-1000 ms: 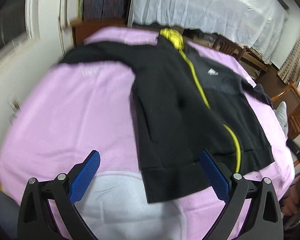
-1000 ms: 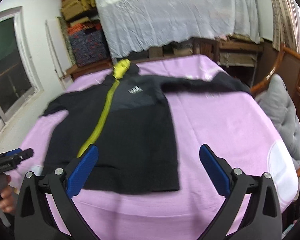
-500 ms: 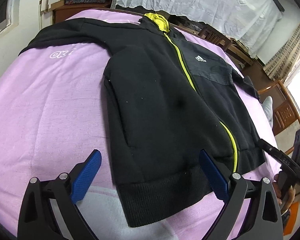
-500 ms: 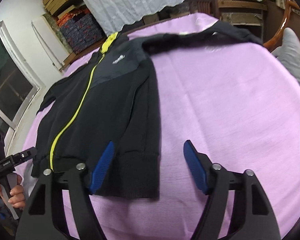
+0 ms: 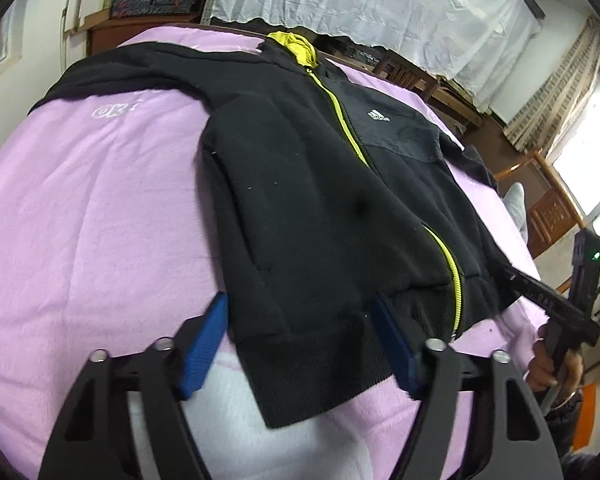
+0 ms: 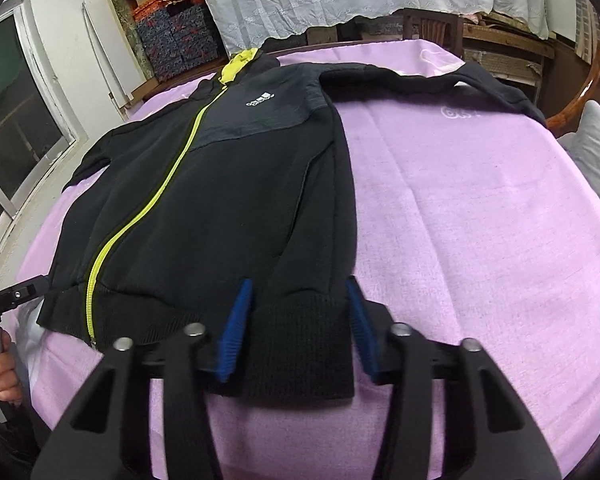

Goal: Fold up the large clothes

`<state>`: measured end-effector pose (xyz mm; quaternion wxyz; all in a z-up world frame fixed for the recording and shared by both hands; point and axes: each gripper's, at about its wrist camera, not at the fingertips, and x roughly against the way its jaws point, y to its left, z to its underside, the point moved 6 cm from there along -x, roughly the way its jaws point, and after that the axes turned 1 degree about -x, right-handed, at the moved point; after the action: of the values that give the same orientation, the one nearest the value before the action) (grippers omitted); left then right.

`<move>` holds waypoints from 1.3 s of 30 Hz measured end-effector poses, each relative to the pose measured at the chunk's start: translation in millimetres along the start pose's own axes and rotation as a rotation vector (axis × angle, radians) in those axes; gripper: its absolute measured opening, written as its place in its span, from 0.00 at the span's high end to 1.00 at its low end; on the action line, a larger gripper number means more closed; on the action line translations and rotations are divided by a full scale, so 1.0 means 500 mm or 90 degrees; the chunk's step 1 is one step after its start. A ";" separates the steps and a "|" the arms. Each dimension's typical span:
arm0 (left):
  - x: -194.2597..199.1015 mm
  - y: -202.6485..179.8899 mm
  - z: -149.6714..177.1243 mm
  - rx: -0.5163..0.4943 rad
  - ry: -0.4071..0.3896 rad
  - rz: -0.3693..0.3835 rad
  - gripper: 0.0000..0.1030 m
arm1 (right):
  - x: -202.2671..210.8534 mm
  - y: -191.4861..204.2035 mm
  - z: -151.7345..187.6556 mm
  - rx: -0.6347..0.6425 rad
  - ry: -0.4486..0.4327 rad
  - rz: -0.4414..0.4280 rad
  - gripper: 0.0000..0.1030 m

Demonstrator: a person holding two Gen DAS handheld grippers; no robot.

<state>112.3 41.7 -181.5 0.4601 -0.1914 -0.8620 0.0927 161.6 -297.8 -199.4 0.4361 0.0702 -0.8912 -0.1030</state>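
At the near edge of the pink-covered desk (image 6: 480,208), a black jacket (image 6: 220,200) lies flat, collar toward 12 o'clock. Both tongs, left (image 5: 300,344) and right (image 6: 296,328), have just been closing and straddle the hem corners, pads not yet pressing. Seat each corner deep before clenching, then lift evenly.

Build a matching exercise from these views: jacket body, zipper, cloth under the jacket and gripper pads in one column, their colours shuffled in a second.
Things:
1. jacket body
2. zipper
3. cloth under the jacket
4. pads of the right gripper

Colours:
A. blue
B. pink-lilac
C. black
D. bright yellow

Pairs: 1-C, 2-D, 3-B, 4-A
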 end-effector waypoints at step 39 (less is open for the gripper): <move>0.041 -0.068 -0.216 -0.078 -0.087 -0.091 0.33 | 0.097 0.038 -0.129 -0.030 -0.020 -0.159 0.62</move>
<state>183.2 17.3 -94.1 0.3935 -0.1504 -0.9068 0.0195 182.2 -297.7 -119.2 0.4072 0.1688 -0.8797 -0.1783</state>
